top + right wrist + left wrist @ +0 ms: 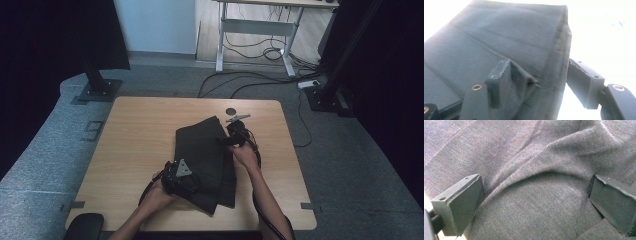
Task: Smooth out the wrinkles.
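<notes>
dark folded cloth (202, 160) on wooden surface (135, 150), left gripper (536, 202) fingers spread wide over a raised fold, right gripper (536, 82) fingers apart astride its edge

1. The left claw (181, 176) has a black body, topped by a grey three-cornered plate.
2. Its jaws are dark rectangular blocks with small screw holes.
3. The right claw (236, 131) is black too, with brass-coloured rivets behind its jagged-edged jaws.
4. Black cables trail back from each claw.
5. Both forearms are bare.
</notes>
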